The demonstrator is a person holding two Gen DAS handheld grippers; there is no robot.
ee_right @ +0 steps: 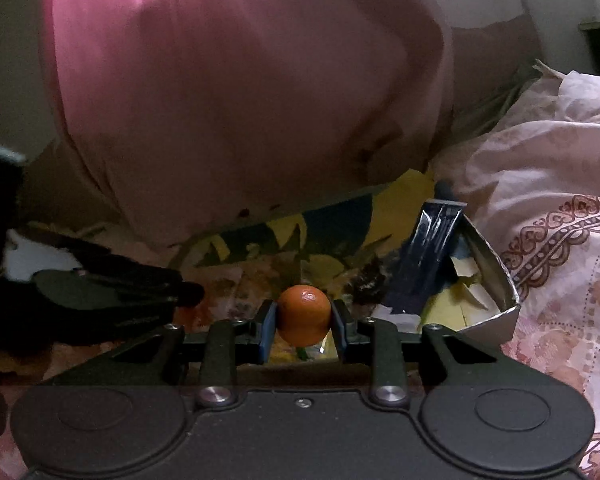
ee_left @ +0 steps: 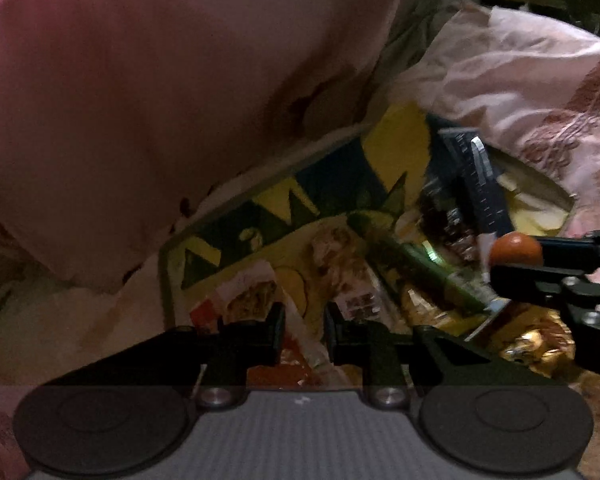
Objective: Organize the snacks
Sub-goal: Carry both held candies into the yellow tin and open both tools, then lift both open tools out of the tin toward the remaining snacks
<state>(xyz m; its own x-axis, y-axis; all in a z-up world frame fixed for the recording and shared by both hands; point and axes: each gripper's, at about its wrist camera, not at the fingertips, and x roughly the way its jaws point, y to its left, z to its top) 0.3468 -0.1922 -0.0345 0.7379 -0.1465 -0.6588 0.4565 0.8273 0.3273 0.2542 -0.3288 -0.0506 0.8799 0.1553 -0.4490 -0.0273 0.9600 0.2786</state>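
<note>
Pink cushion (ee_right: 228, 92) fills the space above and ahead of both claws, blurred, also seen from left wrist cam (ee_left: 160, 100). Floral bedsheet (ee_right: 560, 240) bunched to the right of the right claw.

Yellow-and-blue tray (ee_left: 236, 216) lies ahead of the left claw, under the cushion's lower edge; snack packets piled in it. Silver-lined open box (ee_right: 492, 272) sits ahead-right of the right claw, w/ a dark blue packet (ee_right: 432, 256) standing tilted in it. Green packet (ee_left: 428, 276) lies in the pile ahead-right of the left claw; gold foil wrapper (ee_left: 528, 340) just right of that claw, below the right claw.

Left claw (ee_left: 305, 332): jaws apart by a narrow gap, gripping nothing, low over packets at the tray's near end; a red-and-white packet (ee_left: 240, 300) just ahead-left of its tips.

Right claw (ee_right: 303, 316): closed on a small orange ball-shaped snack (ee_right: 303, 314), pinched btwn the blue pads, held over the pile. From left cam the ball (ee_left: 516, 249) sits at the right claw's tip, ahead-right of the left claw, well apart from it.
</note>
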